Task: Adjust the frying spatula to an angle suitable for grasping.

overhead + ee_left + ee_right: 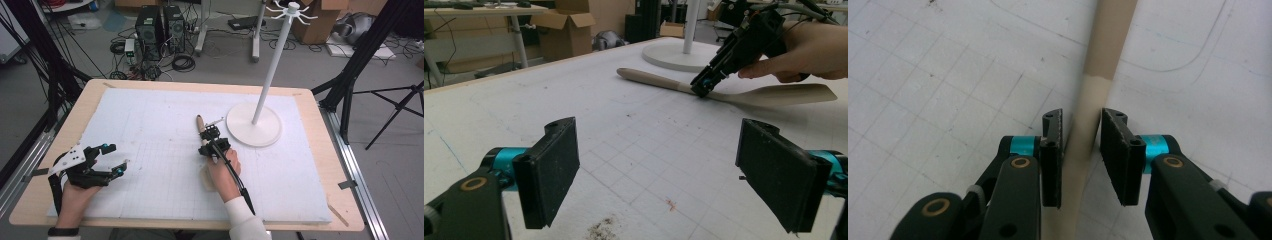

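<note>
- Right hand-held gripper (1082,134): your jaws straddle the spatula (1098,75) handle, close beside it, not yet clamped.
- Left hand-held gripper (659,175): jaws spread wide, empty, above the table (150,140).

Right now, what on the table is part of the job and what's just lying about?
In play:
- beige wooden spatula, lying flat on the mat
- right tool, jaws straddling its handle
- white hanging stand with round base, probably

Idle:
- left tool, open
- white gridded foam mat, work surface
</note>
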Demonstrator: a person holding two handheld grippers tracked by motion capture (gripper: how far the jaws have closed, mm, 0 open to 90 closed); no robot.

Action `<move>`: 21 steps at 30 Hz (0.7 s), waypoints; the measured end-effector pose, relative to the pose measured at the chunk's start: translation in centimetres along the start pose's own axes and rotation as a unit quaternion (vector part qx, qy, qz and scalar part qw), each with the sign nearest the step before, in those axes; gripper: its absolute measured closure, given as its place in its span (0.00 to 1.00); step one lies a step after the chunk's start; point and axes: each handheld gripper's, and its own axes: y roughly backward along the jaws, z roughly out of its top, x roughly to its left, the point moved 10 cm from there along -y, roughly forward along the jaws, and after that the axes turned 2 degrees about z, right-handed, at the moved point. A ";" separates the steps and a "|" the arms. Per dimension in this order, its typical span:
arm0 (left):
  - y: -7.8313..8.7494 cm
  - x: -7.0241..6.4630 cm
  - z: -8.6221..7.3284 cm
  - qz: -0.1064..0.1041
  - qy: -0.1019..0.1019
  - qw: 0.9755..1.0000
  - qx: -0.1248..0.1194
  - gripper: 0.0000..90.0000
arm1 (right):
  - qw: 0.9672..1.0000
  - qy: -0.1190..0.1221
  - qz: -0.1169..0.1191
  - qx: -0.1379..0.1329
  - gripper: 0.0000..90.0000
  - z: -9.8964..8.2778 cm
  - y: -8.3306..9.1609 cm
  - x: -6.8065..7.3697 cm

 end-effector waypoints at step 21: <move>0.0 -0.1 0.1 0.000 -0.001 1.000 -0.001 0.20 | 0.998 0.052 0.021 -0.005 0.86 0.0 0.2 0.3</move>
